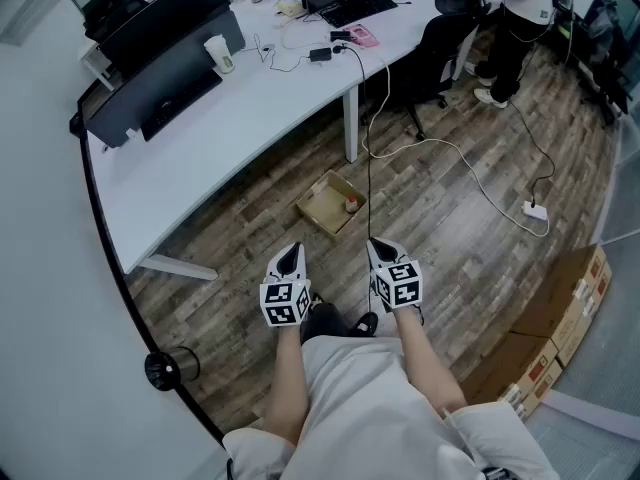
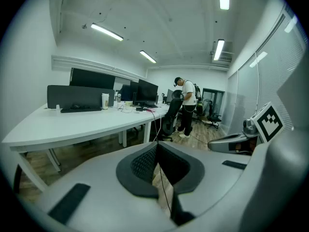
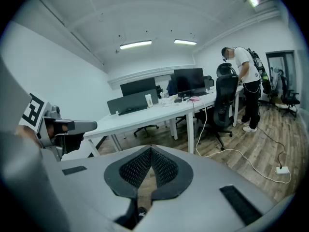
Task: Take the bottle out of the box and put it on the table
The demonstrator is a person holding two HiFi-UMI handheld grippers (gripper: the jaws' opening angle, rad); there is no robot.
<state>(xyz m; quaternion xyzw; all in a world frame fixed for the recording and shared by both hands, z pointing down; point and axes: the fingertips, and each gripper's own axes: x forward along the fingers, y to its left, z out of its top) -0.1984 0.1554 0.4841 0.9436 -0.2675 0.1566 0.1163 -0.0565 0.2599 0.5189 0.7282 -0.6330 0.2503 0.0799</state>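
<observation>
A shallow cardboard box lies open on the wooden floor, just in front of the white table. A small bottle with a red cap stands inside it at its right side. Both grippers hover at waist height, well short of the box, and point toward it. My left gripper is shut and holds nothing, its pads meeting at the tip. My right gripper is also shut and empty. The bottle cannot be made out in either gripper view.
A person stands at the far desk beside a black office chair. A white cable snakes across the floor to a power strip. Stacked cardboard boxes sit at the right. Monitors, keyboards and a cup are on the table.
</observation>
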